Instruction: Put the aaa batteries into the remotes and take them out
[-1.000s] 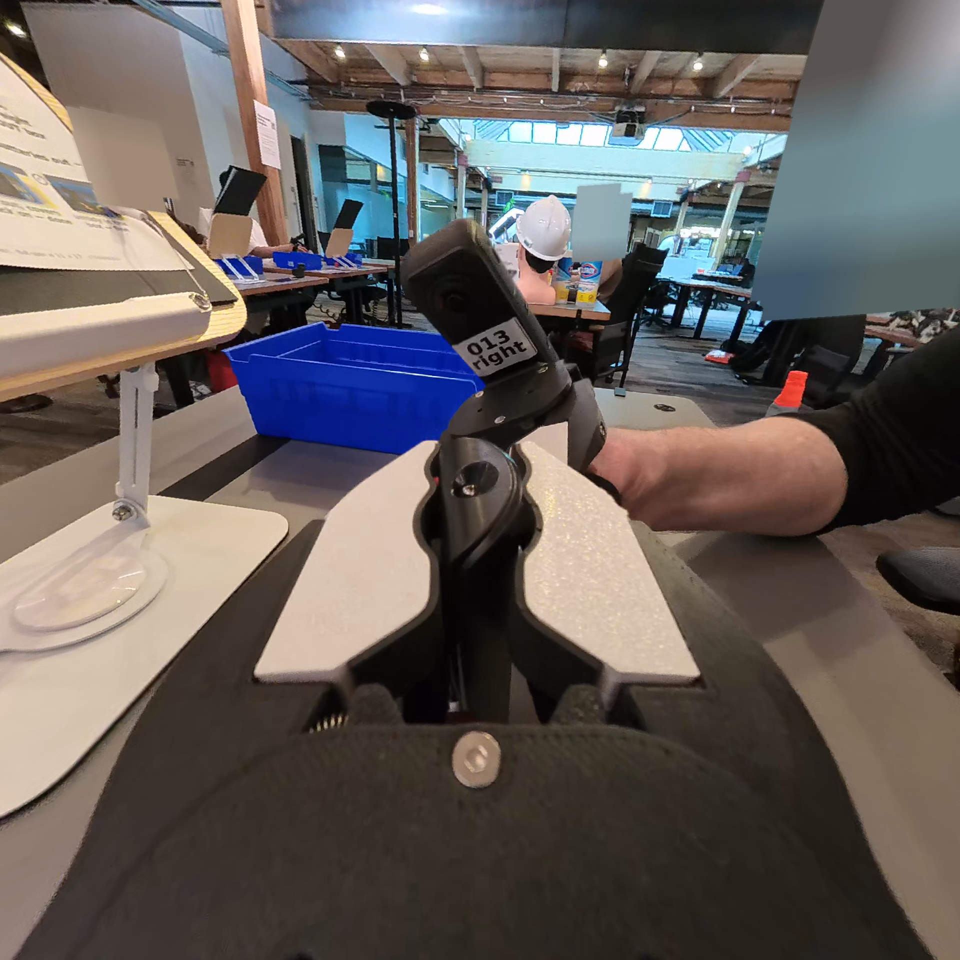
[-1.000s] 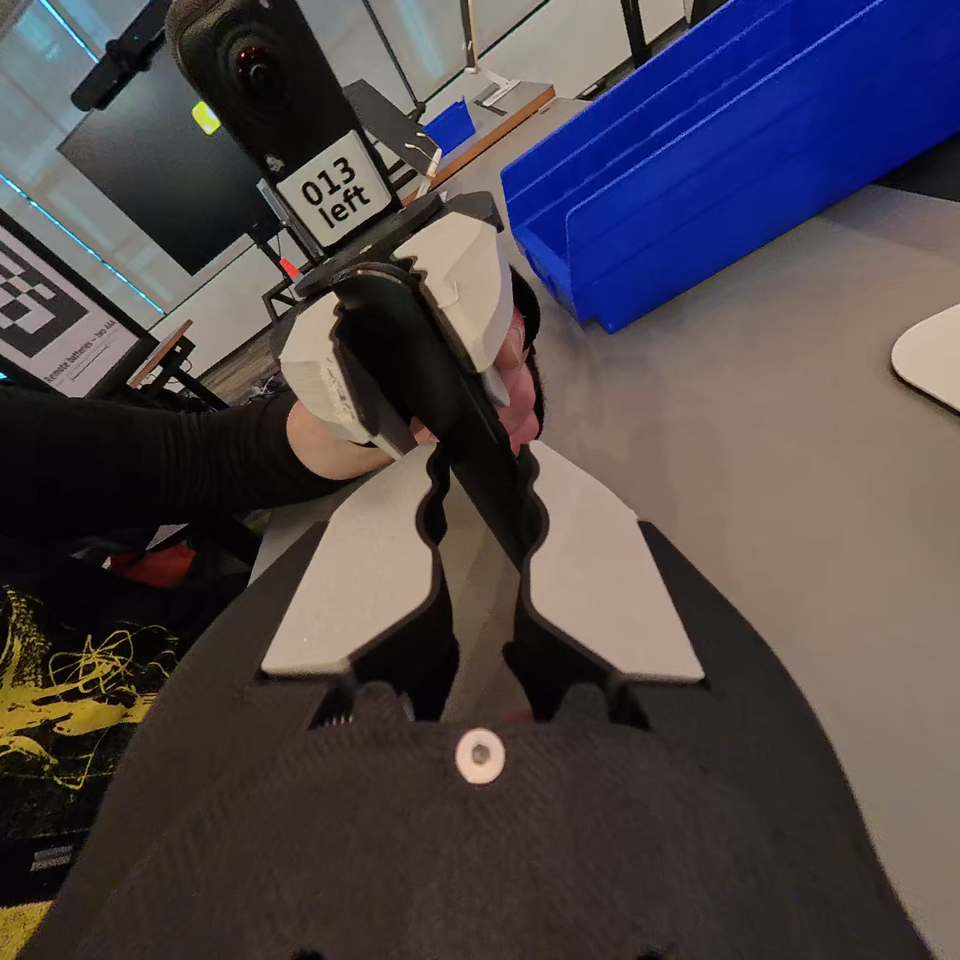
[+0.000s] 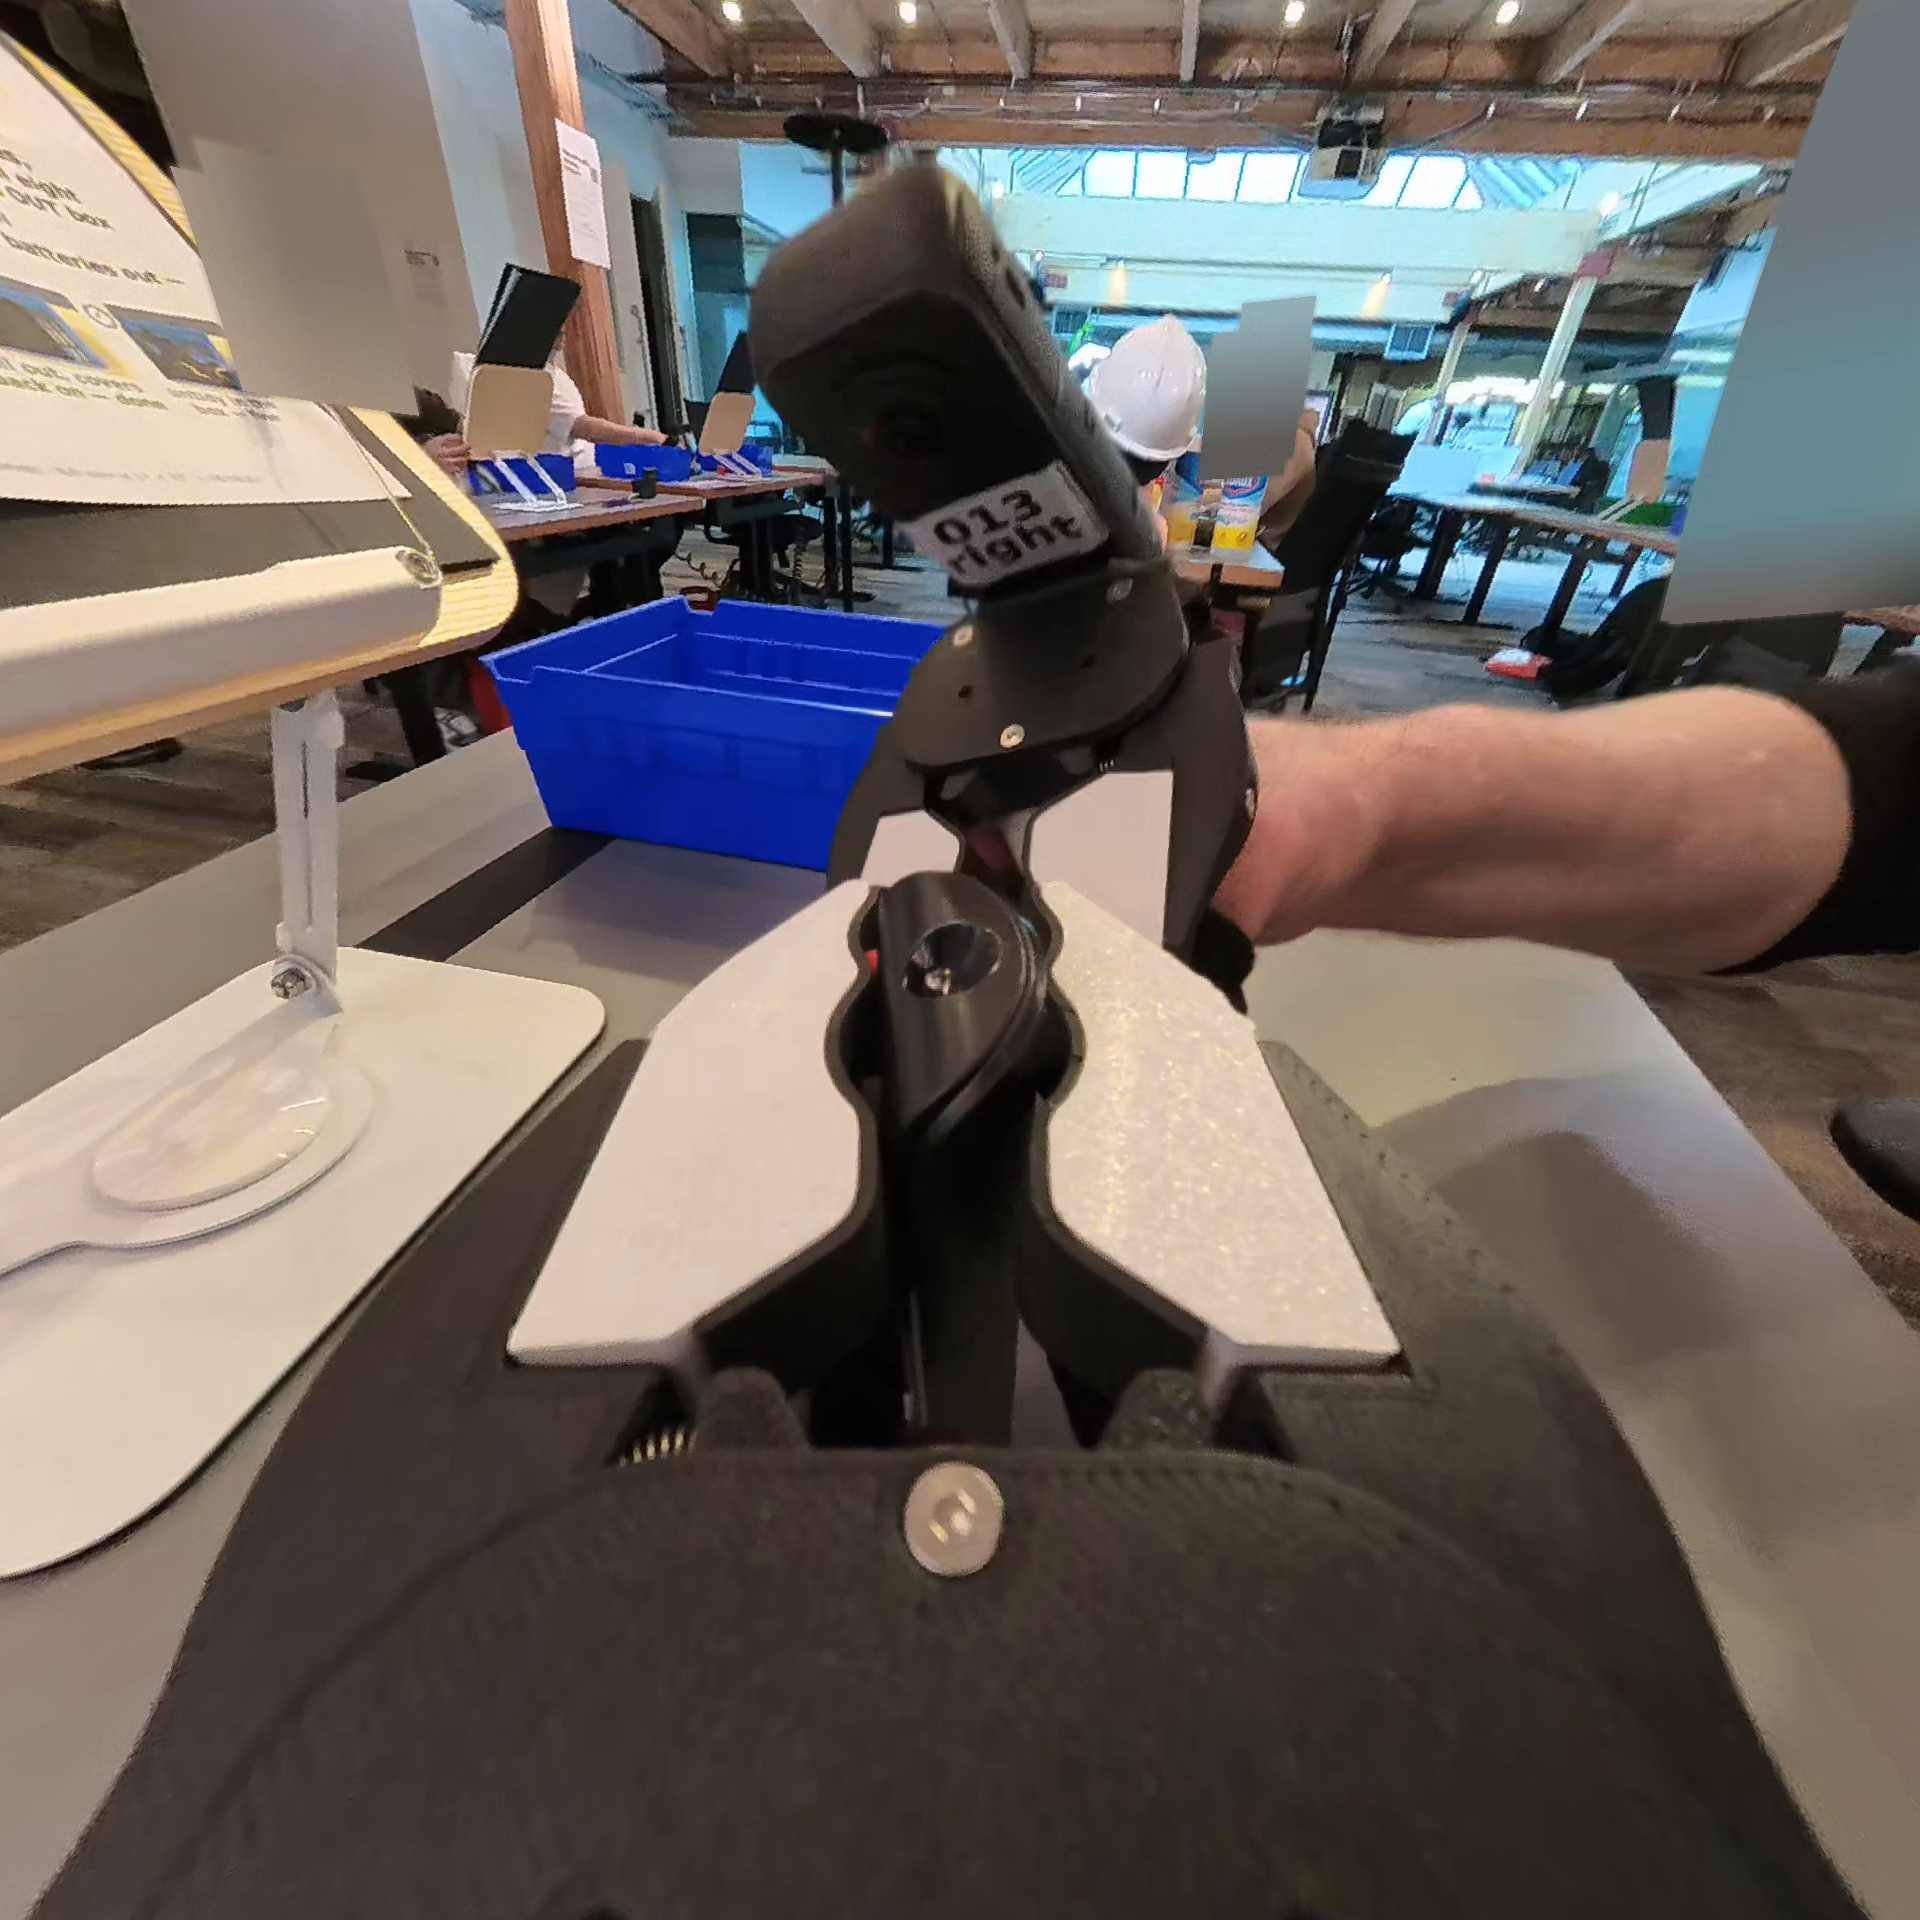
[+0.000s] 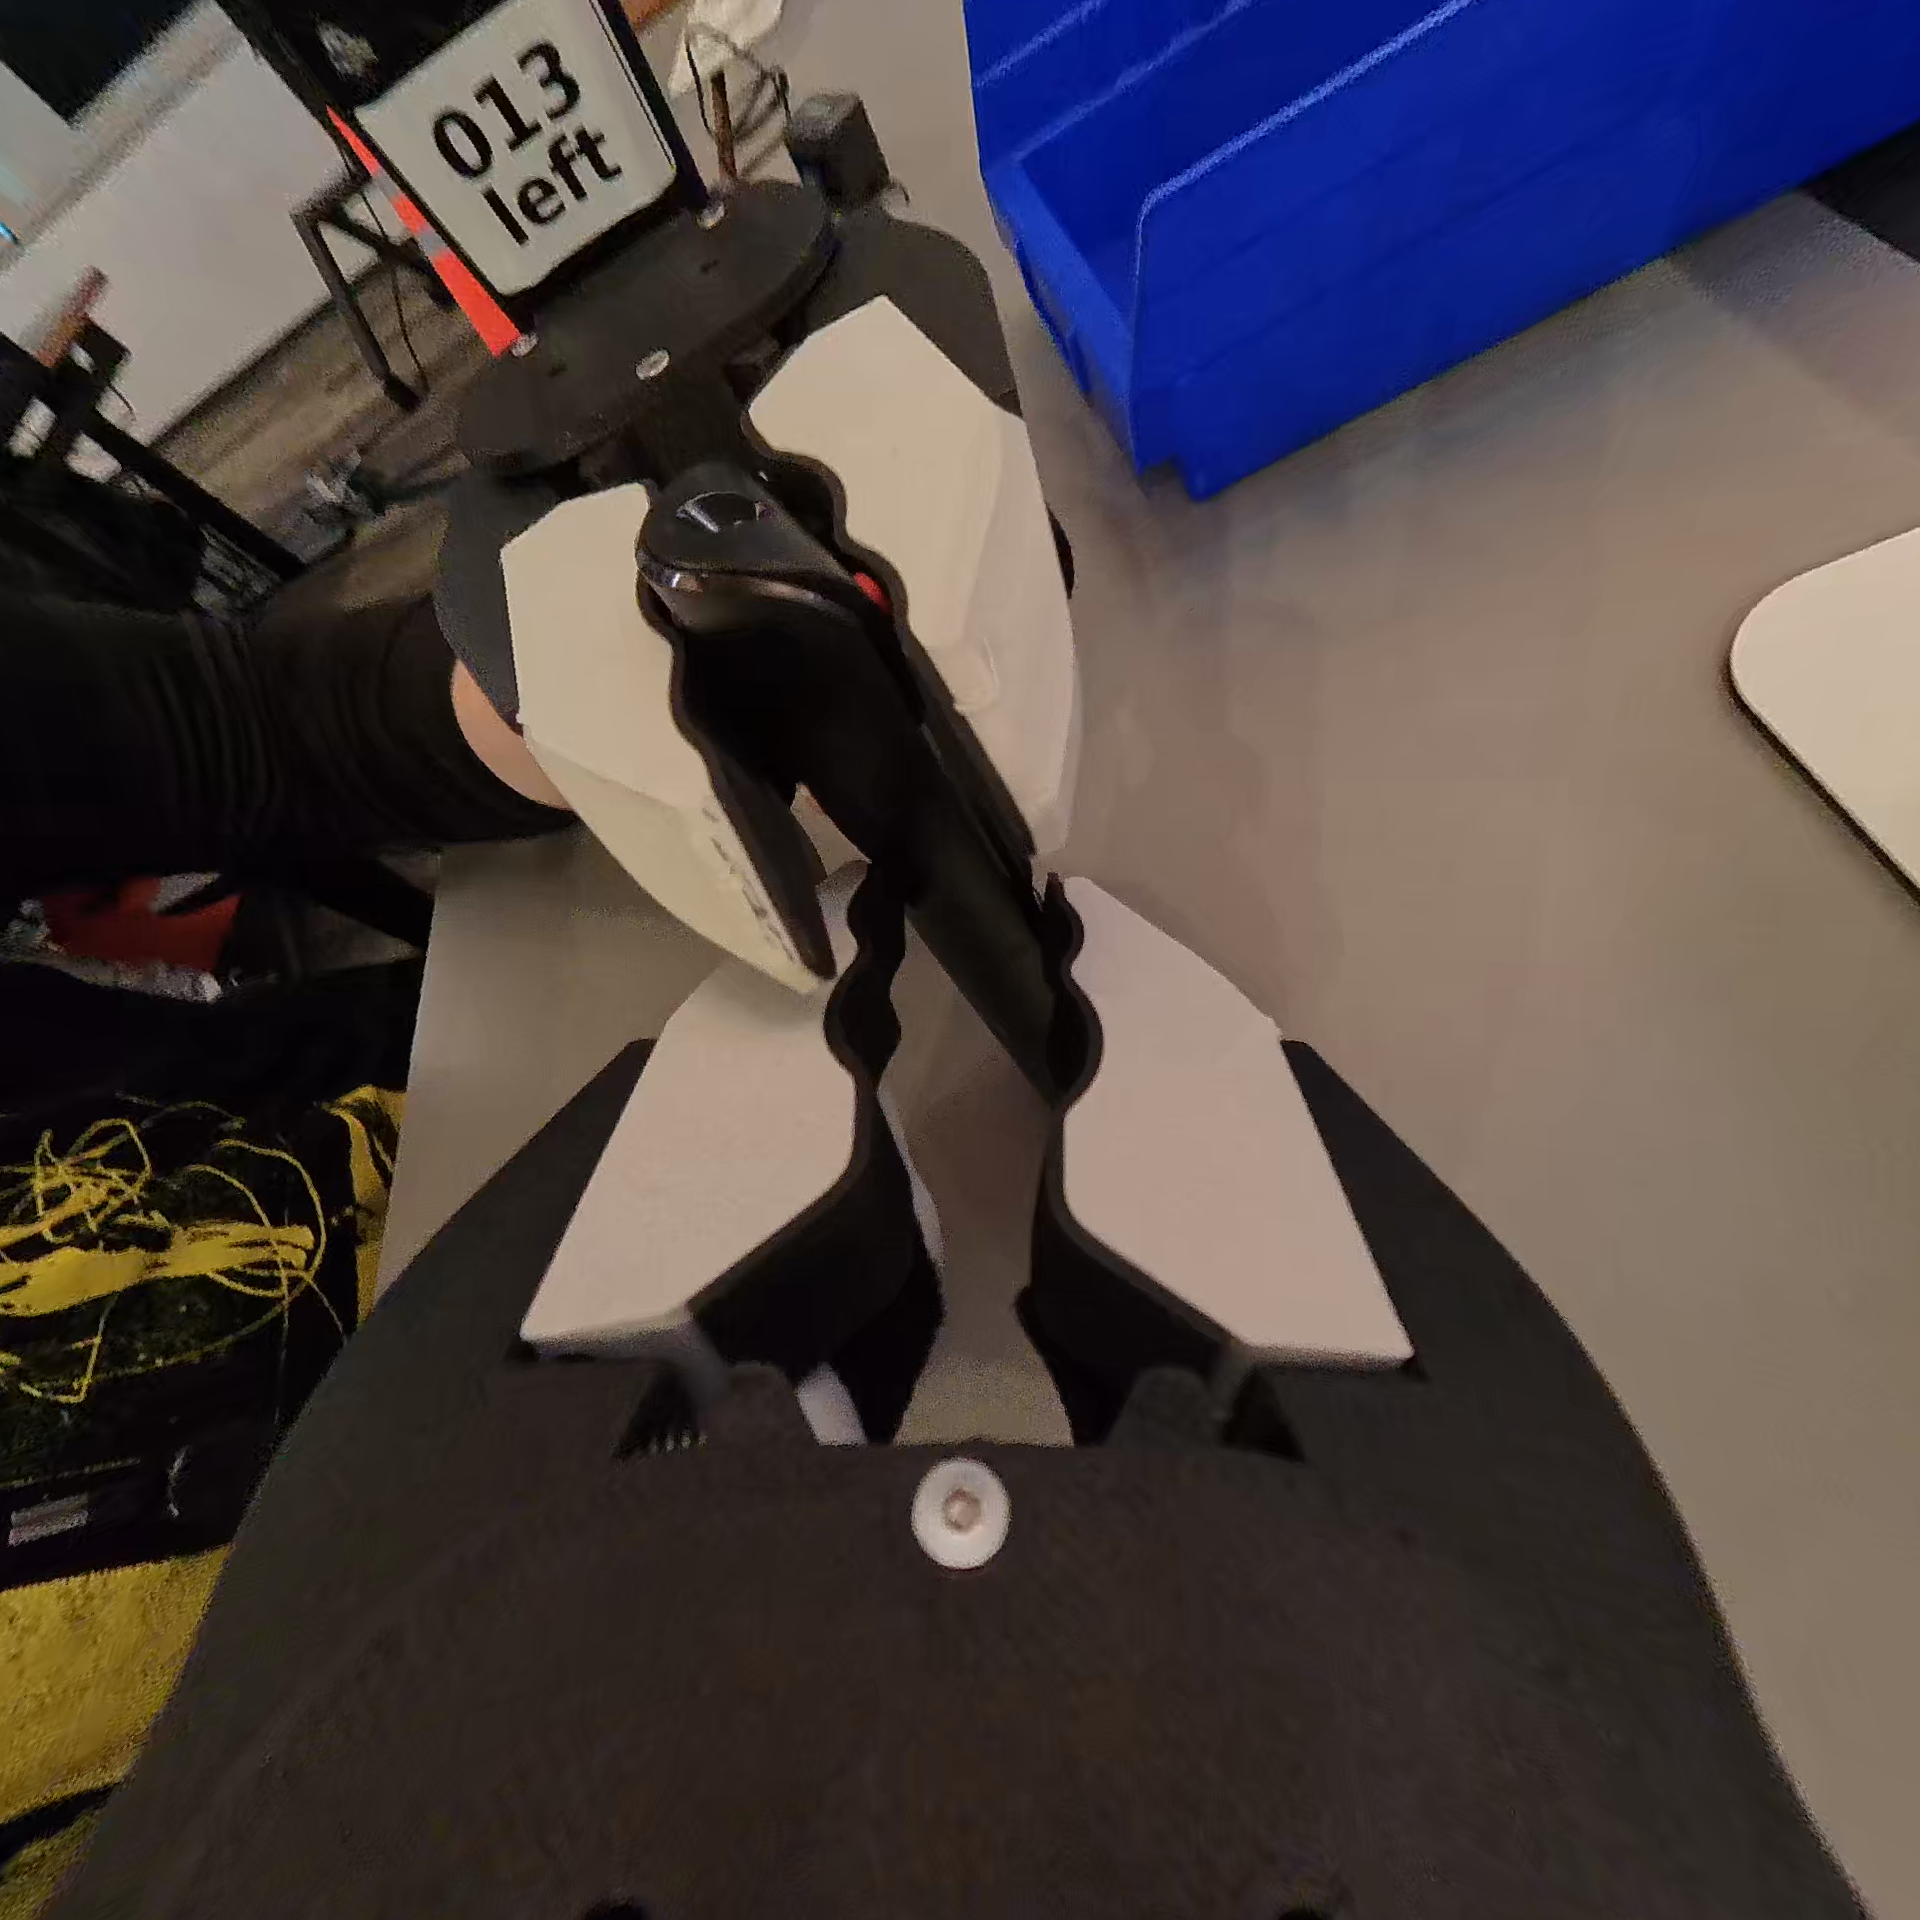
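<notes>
Left claw [image 3: 951,997] clenched on slim black plastic remote [image 3: 956,1049], gripped edge-on, end pointing up. Right claw [image 4: 961,977] parted around the same remote's lower body [image 4: 977,914]; one finger touches it, can't tell if it's loading it. Remote is held above grey counter [image 4: 1455,935], blue plastic bin [image 4: 1455,208] beyond. No batteries visible. Risk: narrow edge grip. If right claw pries or tugs off-axis, remote likely twists out or drops.

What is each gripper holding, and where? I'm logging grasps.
The left gripper clamps the black remote near one end. The right gripper seems open around its other end; contact unclear.
</notes>
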A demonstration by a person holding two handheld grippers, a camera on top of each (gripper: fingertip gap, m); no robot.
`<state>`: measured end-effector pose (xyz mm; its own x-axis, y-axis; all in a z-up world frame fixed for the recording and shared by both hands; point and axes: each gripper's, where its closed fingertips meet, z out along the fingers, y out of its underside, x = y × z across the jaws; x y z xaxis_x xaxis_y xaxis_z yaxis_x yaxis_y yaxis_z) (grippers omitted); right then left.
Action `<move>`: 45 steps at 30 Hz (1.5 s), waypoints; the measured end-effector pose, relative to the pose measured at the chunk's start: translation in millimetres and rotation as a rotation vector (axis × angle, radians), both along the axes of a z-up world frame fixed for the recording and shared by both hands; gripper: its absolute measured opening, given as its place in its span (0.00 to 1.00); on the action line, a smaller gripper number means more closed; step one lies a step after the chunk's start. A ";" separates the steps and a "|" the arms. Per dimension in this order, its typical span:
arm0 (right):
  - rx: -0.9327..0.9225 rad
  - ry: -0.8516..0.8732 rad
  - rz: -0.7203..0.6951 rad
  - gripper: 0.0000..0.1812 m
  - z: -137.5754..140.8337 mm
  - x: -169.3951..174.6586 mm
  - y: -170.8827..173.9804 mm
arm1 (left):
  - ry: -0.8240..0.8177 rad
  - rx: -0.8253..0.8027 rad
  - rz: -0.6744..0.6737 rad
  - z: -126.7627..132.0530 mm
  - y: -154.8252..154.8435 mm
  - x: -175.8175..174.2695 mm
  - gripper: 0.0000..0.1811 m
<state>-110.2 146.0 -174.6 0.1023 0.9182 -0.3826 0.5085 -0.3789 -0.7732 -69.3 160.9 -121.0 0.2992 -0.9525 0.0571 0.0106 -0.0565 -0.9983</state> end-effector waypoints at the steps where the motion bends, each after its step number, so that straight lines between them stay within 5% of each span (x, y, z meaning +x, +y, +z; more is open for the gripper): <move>1: 0.012 -0.026 0.005 0.15 -0.2 0.6 0.7 | 0.001 -0.001 -0.003 0.1 -0.4 0.8 0.14; 10: 0.082 -0.214 0.041 0.16 -12.0 3.4 5.5 | -0.014 -0.018 0.016 0.1 3.4 0.1 0.14; 12: 0.132 -0.453 0.045 0.15 -54.5 18.1 8.6 | 0.012 0.049 -0.002 1.0 -1.1 7.2 0.14; 13: 0.157 -0.554 0.023 0.01 -87.2 26.5 10.6 | 0.079 0.070 -0.085 -4.2 -20.2 22.3 0.14; 15: 0.080 -0.423 0.018 0.01 -94.9 26.8 -2.0 | 0.047 0.045 -0.061 -1.8 -22.6 23.3 0.14; 17: 0.050 -0.220 -0.016 0.03 -63.0 29.9 2.0 | -0.100 -0.076 -0.054 10.5 -2.5 1.8 0.14; 19: 0.045 -0.116 -0.072 0.09 -44.3 36.4 14.7 | -0.223 -0.147 -0.040 21.1 10.0 -11.8 0.14; 21: 0.034 -0.075 -0.099 0.26 -36.2 35.2 16.6 | -0.248 -0.186 -0.061 14.9 9.2 -5.9 0.14; 26: -0.025 0.063 0.047 0.16 -28.4 5.9 -13.2 | -0.337 -0.245 -0.127 12.0 5.0 0.1 0.14; 30: -0.042 0.079 0.133 0.14 -35.7 11.6 -23.9 | -0.242 -0.222 -0.182 6.7 -6.3 5.3 0.19; 36: -0.060 0.002 0.276 0.14 -40.1 38.0 -31.5 | 0.014 -0.164 -0.130 -13.6 -9.2 6.9 0.13; 45: -0.090 0.119 0.020 0.15 -13.7 43.6 -8.9 | 0.041 -0.137 -0.015 -15.2 -3.8 13.1 0.13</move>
